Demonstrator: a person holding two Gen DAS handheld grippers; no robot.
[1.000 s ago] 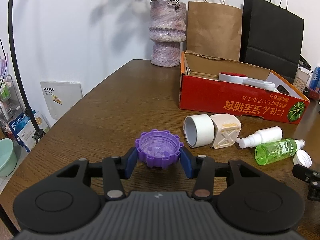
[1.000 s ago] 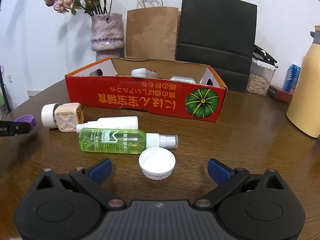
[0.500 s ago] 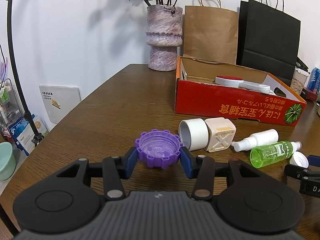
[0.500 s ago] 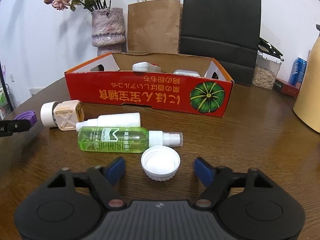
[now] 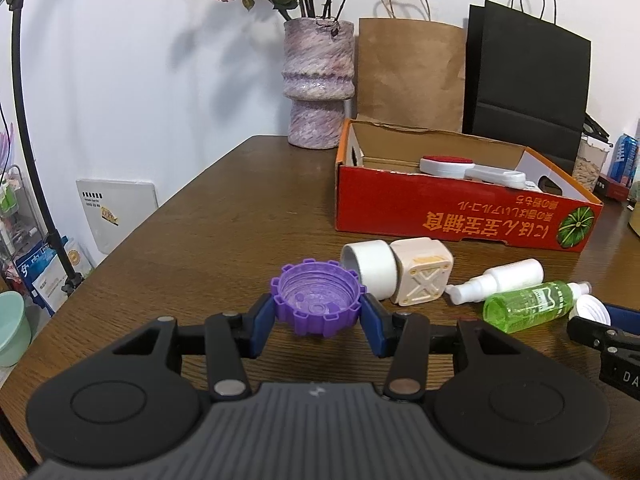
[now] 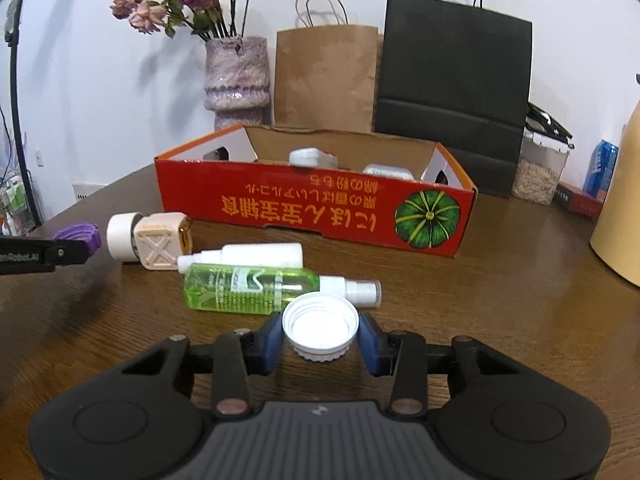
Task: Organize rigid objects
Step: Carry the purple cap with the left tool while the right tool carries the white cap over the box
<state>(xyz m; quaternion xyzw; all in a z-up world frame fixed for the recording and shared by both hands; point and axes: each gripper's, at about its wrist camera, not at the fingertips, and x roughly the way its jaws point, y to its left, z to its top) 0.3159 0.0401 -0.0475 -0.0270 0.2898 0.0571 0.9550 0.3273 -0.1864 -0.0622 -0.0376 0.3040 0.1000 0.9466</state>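
White cap (image 6: 319,330) sits open side up on the counter (image 6: 480,300), between the blue pads (image 6: 370,340) of the right gripper (image 6: 320,342); jaws closing, left pad at the cap wall, right pad looks a hair off it, so no firm grip visible. Cap lies just in front of the green spray bottle (image 6: 248,288), which lies flat against a white spray bottle (image 6: 256,254). Purple cap (image 5: 318,304), open side up, is clamped between the left gripper (image 5: 318,322) pads, jaws narrow, both pads on its ribbed wall, at or just above the counter near the left edge. Beyond it: tape roll (image 5: 370,266) touching a beige cube (image 5: 420,276), then the red cardboard box (image 5: 460,216) toward the far edge, holding a white-and-red brush (image 5: 460,168).
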